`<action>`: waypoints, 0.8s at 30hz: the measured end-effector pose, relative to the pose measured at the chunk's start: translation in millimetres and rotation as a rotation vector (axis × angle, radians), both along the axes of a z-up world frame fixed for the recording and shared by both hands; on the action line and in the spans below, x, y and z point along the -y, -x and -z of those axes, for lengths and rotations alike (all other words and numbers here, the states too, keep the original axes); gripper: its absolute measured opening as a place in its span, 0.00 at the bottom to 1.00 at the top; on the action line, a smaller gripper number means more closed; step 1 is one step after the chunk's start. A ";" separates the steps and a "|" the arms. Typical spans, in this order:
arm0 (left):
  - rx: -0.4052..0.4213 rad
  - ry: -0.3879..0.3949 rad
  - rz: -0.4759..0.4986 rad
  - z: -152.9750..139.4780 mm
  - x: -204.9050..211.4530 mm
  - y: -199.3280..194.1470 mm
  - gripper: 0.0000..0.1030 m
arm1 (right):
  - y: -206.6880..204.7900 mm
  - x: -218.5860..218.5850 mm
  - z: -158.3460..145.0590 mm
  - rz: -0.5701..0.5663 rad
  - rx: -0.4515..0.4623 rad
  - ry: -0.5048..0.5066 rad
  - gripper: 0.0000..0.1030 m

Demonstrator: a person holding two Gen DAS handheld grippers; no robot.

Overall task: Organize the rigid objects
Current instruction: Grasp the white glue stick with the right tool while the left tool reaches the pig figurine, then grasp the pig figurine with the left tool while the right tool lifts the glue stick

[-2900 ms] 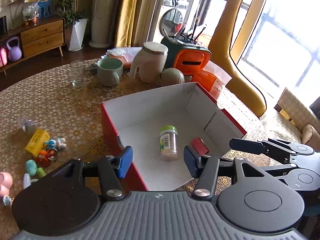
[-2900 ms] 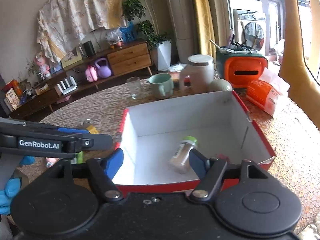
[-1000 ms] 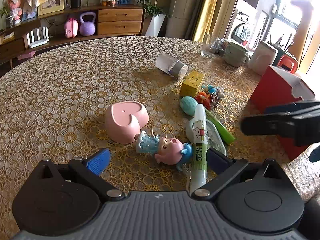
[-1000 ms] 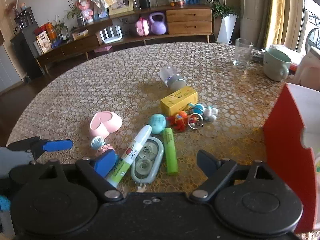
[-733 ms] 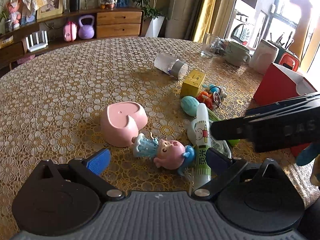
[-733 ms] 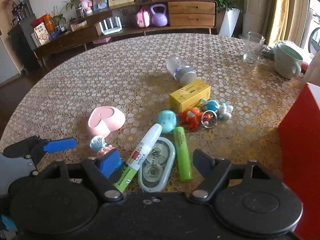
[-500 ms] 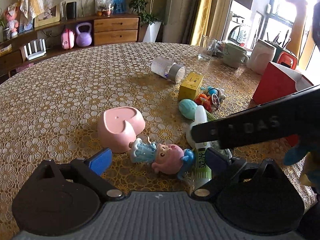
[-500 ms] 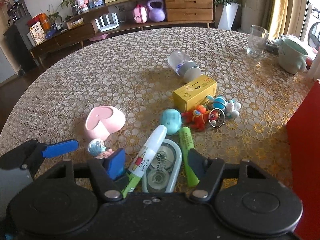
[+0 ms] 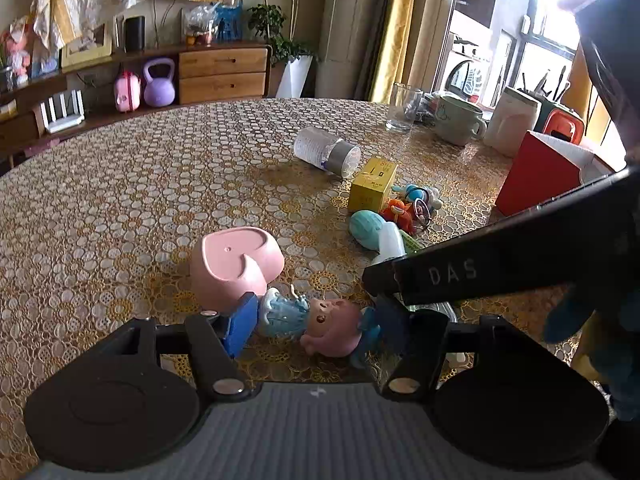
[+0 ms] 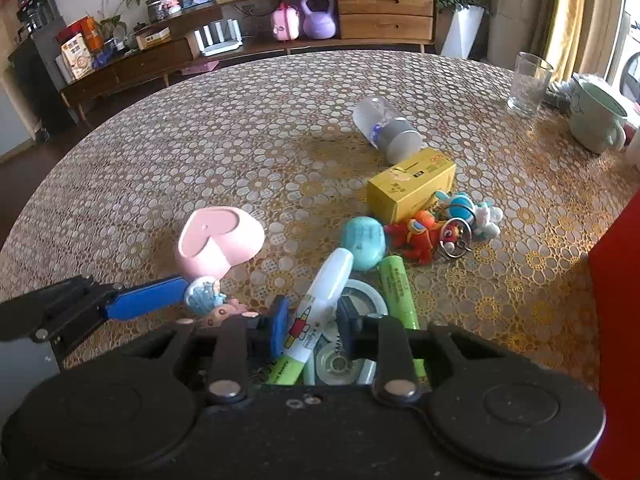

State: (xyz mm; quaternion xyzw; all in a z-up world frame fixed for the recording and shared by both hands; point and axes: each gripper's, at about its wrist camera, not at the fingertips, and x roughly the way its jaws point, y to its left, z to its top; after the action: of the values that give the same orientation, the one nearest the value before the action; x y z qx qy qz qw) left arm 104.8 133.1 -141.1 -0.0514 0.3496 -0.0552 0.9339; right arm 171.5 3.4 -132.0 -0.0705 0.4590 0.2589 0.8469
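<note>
A small pig doll (image 9: 332,328) in a blue dress lies on the patterned table. My left gripper (image 9: 316,320) is closing, and its blue pads touch the doll at both ends. A white-and-green pen (image 10: 332,276) lies partly across a tape dispenser (image 10: 340,360). My right gripper (image 10: 312,324) is closing around the pen, with both pads against its barrel. One of the right gripper's black fingers (image 9: 480,272) crosses the left wrist view. The red box (image 9: 536,176) stands at the right.
Close by lie a pink heart dish (image 10: 220,240), a teal egg (image 10: 364,240), a green highlighter (image 10: 396,288), keychain toys (image 10: 420,232), a yellow carton (image 10: 412,188) and a tipped bottle (image 10: 388,128). A glass (image 10: 528,84) and a mug (image 10: 596,120) stand far right.
Both grippers came from over the red box to the toy pile. The left jaws narrowed onto the pig doll. The right gripper moved in lower and narrowed onto the pen.
</note>
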 end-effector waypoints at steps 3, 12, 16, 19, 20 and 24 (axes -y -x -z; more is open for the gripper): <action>0.007 -0.010 -0.002 -2.2 -0.7 1.3 0.53 | 2.1 2.4 -1.2 0.007 0.000 -0.010 0.21; 0.017 -0.010 -0.017 -8.6 -1.6 6.6 0.36 | 14.1 31.5 -15.3 0.035 -0.019 -0.101 0.19; -0.026 0.023 0.005 -9.4 -4.9 4.4 0.18 | 22.6 47.2 -24.6 0.040 -0.019 -0.139 0.19; -0.036 -0.003 -0.001 -6.9 -1.4 7.0 0.18 | 26.1 56.3 -29.4 0.042 -0.020 -0.164 0.18; -0.031 0.004 -0.004 -7.5 -1.3 8.8 0.18 | 27.7 59.5 -30.9 0.044 -0.021 -0.169 0.18; -0.039 -0.004 0.012 -8.4 3.5 12.3 0.33 | 31.9 72.2 -35.0 0.047 -0.027 -0.191 0.19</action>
State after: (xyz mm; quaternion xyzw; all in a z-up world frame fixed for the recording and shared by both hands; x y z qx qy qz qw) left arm 92.5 129.6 -132.7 -0.0486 0.3683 -0.0592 0.9265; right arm 139.6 -68.7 -97.0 0.0250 0.4453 0.2824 0.8493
